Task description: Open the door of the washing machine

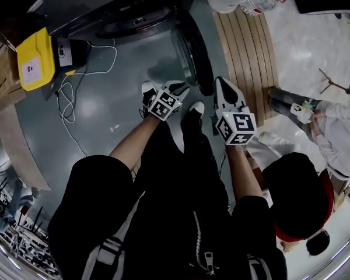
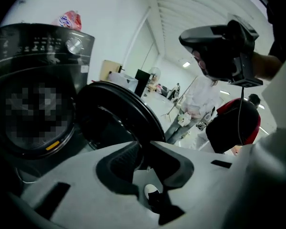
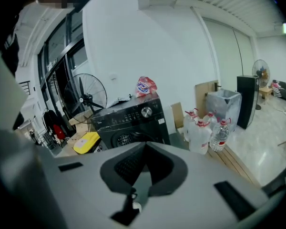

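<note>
Door (image 1: pixel 191 54) stands swung wide off the washing machine (image 1: pixel 116 7), at twelve o'clock from us. Our left gripper (image 1: pixel 178 87) and right gripper (image 1: pixel 223 86) hang near it, jaws drawn together, both empty. We judge nothing is left.

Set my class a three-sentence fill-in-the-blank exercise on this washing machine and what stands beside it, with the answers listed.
1. The washing machine is ____ in colour.
2. Its round door stands ____.
3. The box on the floor beside it is ____ in colour.

Missing words: black; open; yellow.
</note>
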Demonstrator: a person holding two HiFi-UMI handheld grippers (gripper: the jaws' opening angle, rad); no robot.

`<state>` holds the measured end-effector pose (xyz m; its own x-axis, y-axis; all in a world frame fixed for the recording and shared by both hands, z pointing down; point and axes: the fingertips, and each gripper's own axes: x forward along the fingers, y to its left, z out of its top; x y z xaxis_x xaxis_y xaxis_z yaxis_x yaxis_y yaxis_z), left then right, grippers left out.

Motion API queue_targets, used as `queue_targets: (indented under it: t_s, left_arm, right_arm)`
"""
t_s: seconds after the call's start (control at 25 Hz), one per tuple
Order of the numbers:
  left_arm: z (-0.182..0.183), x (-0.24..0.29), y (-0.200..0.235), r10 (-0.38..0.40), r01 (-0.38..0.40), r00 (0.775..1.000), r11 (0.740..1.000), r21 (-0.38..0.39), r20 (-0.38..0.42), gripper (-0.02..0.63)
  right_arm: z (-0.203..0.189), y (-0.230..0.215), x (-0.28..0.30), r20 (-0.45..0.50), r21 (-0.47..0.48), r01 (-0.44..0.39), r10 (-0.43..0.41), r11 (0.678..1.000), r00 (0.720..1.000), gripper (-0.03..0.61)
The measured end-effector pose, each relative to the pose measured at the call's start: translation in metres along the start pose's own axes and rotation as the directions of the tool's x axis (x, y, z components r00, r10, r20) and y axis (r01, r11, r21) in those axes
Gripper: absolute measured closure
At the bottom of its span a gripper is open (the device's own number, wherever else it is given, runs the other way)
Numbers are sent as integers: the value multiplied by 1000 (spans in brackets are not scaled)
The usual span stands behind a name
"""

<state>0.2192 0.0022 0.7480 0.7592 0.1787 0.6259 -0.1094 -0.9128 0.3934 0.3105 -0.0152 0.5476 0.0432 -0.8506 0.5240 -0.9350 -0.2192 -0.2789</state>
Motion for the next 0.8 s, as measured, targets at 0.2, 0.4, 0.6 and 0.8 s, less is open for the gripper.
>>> queue_targets:
  t_s: [0.2, 0.4, 0.6, 0.8]
  left_arm:
    - [37, -82, 59, 121, -117, 985, 992, -39, 124, 609]
    - [70, -167, 116, 232, -226, 943, 973, -55, 237, 609]
    - [91, -249, 162, 340, -334, 891, 940, -72, 300, 611]
    - [117, -316, 190, 432, -428, 823, 898, -97, 367, 611]
  right_arm:
    - [33, 57, 34, 24, -49, -56, 58, 997, 998, 574]
    - [60, 123, 77, 41, -109, -126, 131, 986, 991, 574]
    - [96, 182, 104, 83, -172, -169, 185, 970, 979, 575]
    - [129, 219, 116, 126, -234, -188, 222, 954, 967, 575]
